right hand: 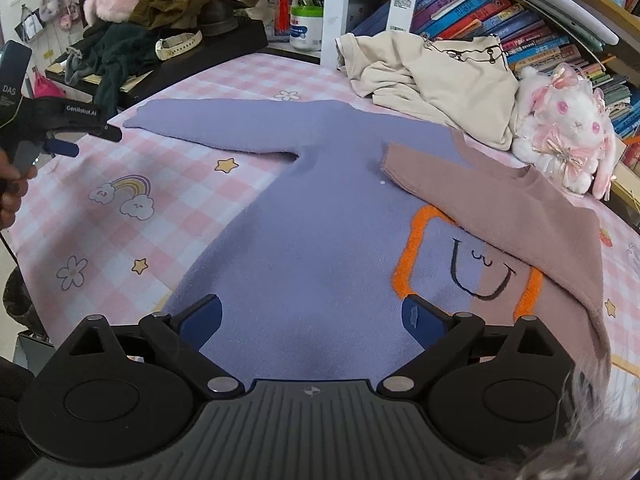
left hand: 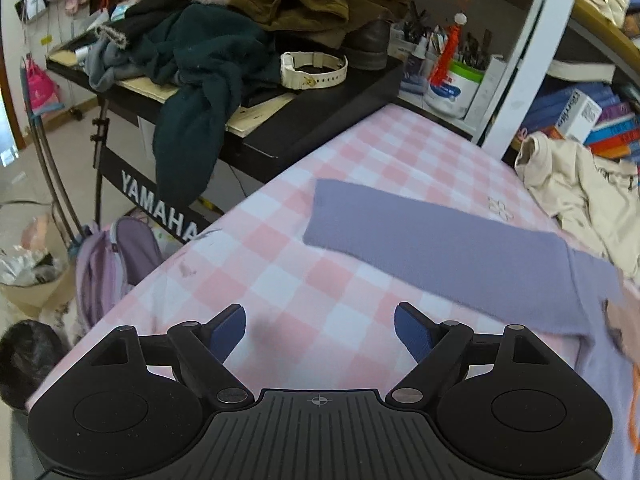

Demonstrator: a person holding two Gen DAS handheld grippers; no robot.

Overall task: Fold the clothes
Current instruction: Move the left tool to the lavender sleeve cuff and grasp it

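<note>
Our bed in pink check carries the purple sweater spread flat at centre, its pink sleeve already folded across at two o'clock and its purple sleeve stretched toward ten. We judge that sleeve comes next: pinch near the cuff, carry it level across the chest. Our left gripper and right gripper both gape, released, holding nothing.

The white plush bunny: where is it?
Right wrist view, right side: the white plush bunny sits against the books, beside the cream shirt.
</note>
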